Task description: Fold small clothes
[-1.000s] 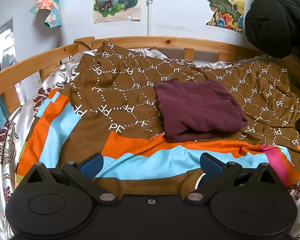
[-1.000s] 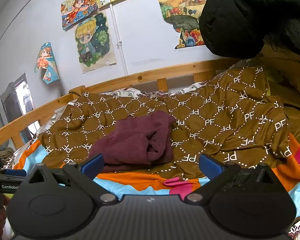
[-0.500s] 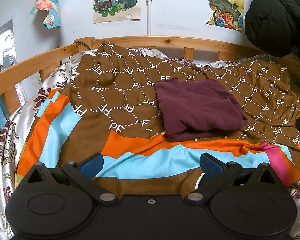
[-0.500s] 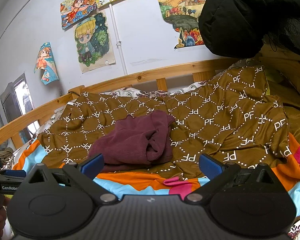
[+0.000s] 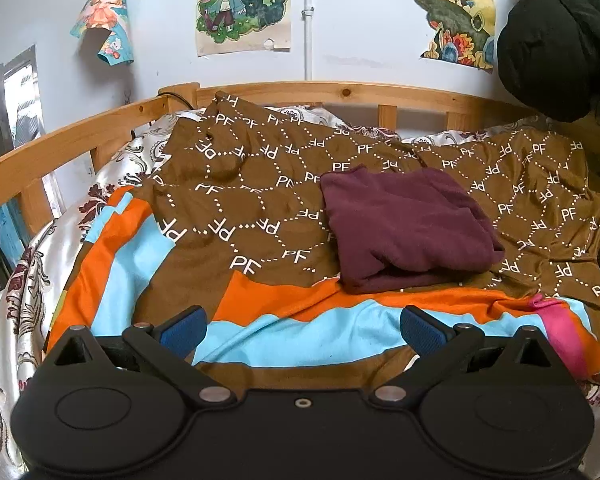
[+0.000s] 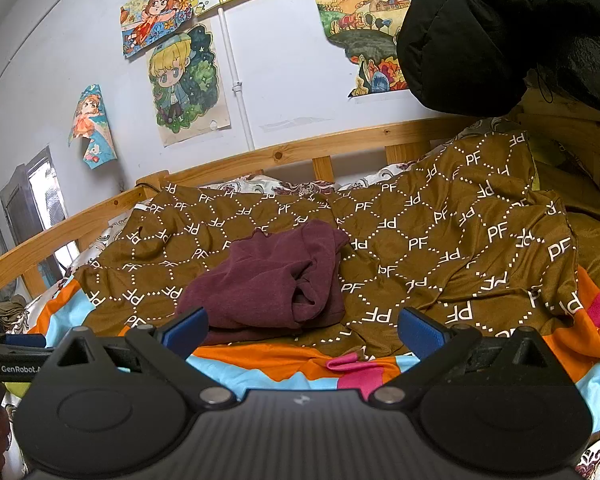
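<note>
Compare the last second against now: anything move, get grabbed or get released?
Nothing visibly changed. The left gripper and right gripper are both open and empty, held back from the folded maroon garment, which lies in the same place on the brown patterned blanket.
</note>
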